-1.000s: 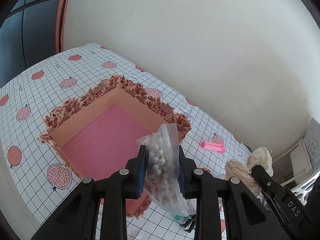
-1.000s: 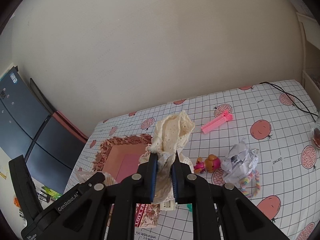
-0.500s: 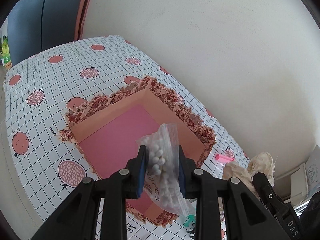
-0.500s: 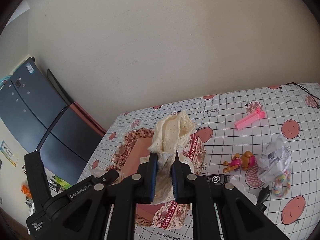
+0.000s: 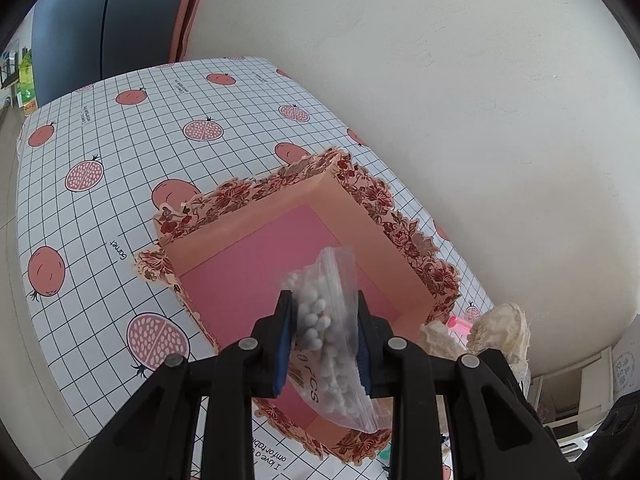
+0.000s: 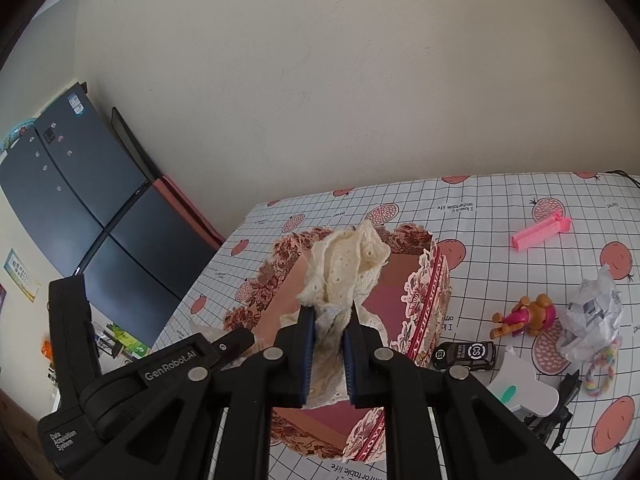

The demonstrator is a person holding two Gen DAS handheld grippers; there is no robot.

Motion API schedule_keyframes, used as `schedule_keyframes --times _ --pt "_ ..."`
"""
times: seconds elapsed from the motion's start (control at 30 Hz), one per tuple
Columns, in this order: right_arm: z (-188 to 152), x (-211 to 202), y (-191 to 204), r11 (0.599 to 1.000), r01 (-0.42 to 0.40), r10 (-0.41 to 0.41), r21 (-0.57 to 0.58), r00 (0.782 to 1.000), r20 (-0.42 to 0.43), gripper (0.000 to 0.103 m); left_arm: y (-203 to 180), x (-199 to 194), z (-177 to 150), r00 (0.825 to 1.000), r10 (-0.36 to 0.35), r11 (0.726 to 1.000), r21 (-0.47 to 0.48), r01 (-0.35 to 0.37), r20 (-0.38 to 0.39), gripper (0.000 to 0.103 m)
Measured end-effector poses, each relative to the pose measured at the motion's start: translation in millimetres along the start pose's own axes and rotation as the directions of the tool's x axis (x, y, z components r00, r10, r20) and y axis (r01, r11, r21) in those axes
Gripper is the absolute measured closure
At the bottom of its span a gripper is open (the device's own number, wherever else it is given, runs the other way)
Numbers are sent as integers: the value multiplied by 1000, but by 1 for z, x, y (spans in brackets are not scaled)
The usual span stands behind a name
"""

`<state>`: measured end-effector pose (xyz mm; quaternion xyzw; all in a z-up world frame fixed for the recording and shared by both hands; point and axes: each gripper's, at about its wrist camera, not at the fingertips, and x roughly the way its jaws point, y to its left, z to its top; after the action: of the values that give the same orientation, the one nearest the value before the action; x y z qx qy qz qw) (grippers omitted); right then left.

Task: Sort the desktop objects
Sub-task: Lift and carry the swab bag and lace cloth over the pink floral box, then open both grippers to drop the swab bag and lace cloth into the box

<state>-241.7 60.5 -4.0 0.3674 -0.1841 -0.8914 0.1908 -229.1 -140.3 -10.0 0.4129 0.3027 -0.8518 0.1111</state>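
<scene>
My left gripper (image 5: pixel 322 312) is shut on a clear zip bag of white beads (image 5: pixel 326 336) and holds it above the open pink box with a floral rim (image 5: pixel 248 200). My right gripper (image 6: pixel 328 320) is shut on a cream lace cloth (image 6: pixel 348 264) and holds it above the same box (image 6: pixel 428 280). The cloth also shows at the right of the left wrist view (image 5: pixel 500 332). The box's pink floor looks bare.
To the right of the box on the pomegranate-print tablecloth lie a pink clip (image 6: pixel 540 232), a small toy figure (image 6: pixel 524 316), crumpled paper (image 6: pixel 596 316), a toy car (image 6: pixel 466 354), a white object (image 6: pixel 524 388) and a colourful bracelet (image 6: pixel 600 372). A dark fridge (image 6: pixel 80 216) stands beyond the table's left edge.
Both grippers have moved left over the box while keeping their loads. The box now sits more fully under the bag and the cloth.
</scene>
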Motion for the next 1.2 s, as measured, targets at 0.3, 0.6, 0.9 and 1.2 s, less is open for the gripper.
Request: schedule_keyframes --times 0.3,0.6,0.9,1.2 --pt "-12 25 -4 999 42 -44 -22 995 -84 85 6 17 -4 998 30 999 -15 -31 -59 74" --pt "-16 33 -7 998 55 -57 -24 991 -123 75 5 17 -6 997 40 999 -7 -40 -66 74" --pt "-14 26 -8 998 59 -62 -28 992 -113 67 1 16 -8 997 45 999 7 -44 -66 74" --pt "-4 8 -16 996 86 -88 -31 992 -87 65 -7 10 -10 998 48 999 20 -47 -45 46"
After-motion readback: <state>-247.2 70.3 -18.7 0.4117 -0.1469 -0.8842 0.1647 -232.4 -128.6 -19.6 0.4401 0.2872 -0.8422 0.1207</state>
